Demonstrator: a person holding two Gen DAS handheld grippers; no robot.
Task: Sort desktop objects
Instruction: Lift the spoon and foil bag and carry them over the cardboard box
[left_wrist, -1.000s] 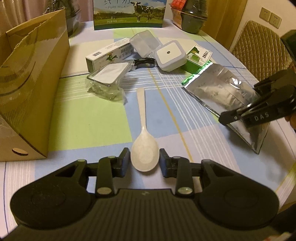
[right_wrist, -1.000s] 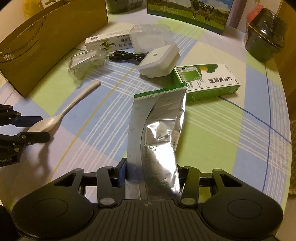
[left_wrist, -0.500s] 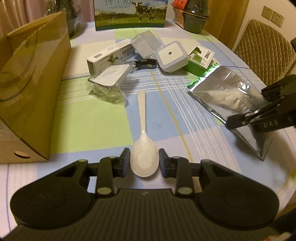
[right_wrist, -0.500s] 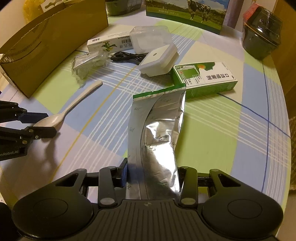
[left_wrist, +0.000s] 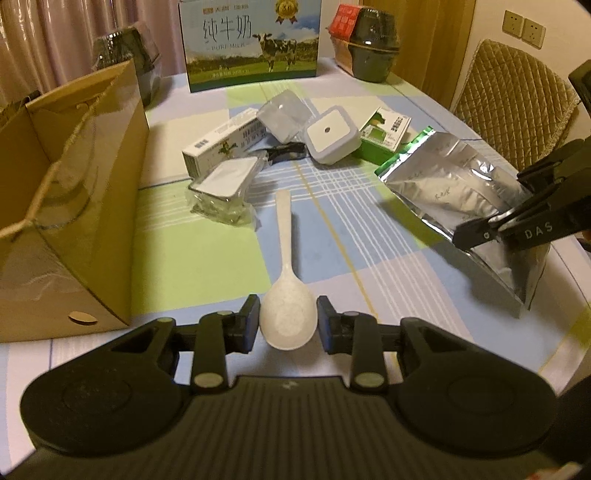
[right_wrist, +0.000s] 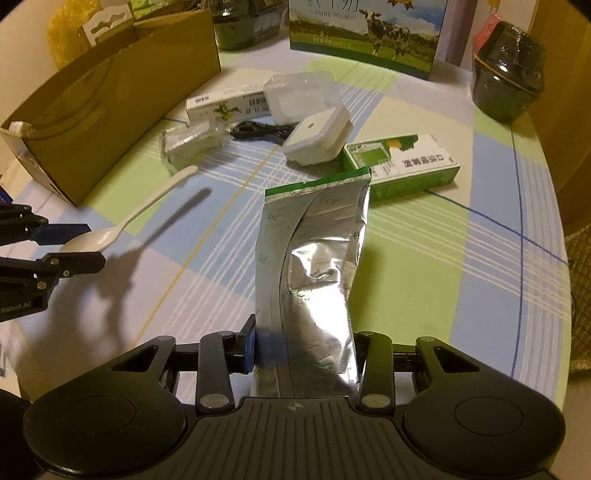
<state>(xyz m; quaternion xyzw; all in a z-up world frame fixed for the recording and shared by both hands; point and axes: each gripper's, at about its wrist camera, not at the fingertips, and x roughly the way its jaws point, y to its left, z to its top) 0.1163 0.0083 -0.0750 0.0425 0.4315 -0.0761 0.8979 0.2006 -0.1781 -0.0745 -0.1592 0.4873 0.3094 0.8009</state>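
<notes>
Spoon first: the pale, speckled plastic spoon sits with its bowl pinched between the pads of the left gripper, its long axis running straight out along the fingers, handle tip toward 12 o'clock in the left wrist view. In the right wrist view its shadow lies apart from it on the checked blue-and-green tablecloth, so it appears to be off the table. The tall brown paper carrier bag with a twine handle stands at 9 to 10 o'clock of that gripper, near, mouth upward; what is inside cannot be seen from here. That bag looks the likely place for sorting, and the left hand is the nearer one to it.

The right gripper is clamped on the near end of the crinkled silver foil pouch with a green top strip. Its long axis also points to 12 o'clock, green strip farthest out, near the green-and-white medicine carton. From the right gripper the bag lies at 10 to 11 o'clock, well apart, beyond the left hand.

Still lying on the cloth at 12 o'clock: a clear hinged plastic case, a white square device, and a wrapped clear box.
</notes>
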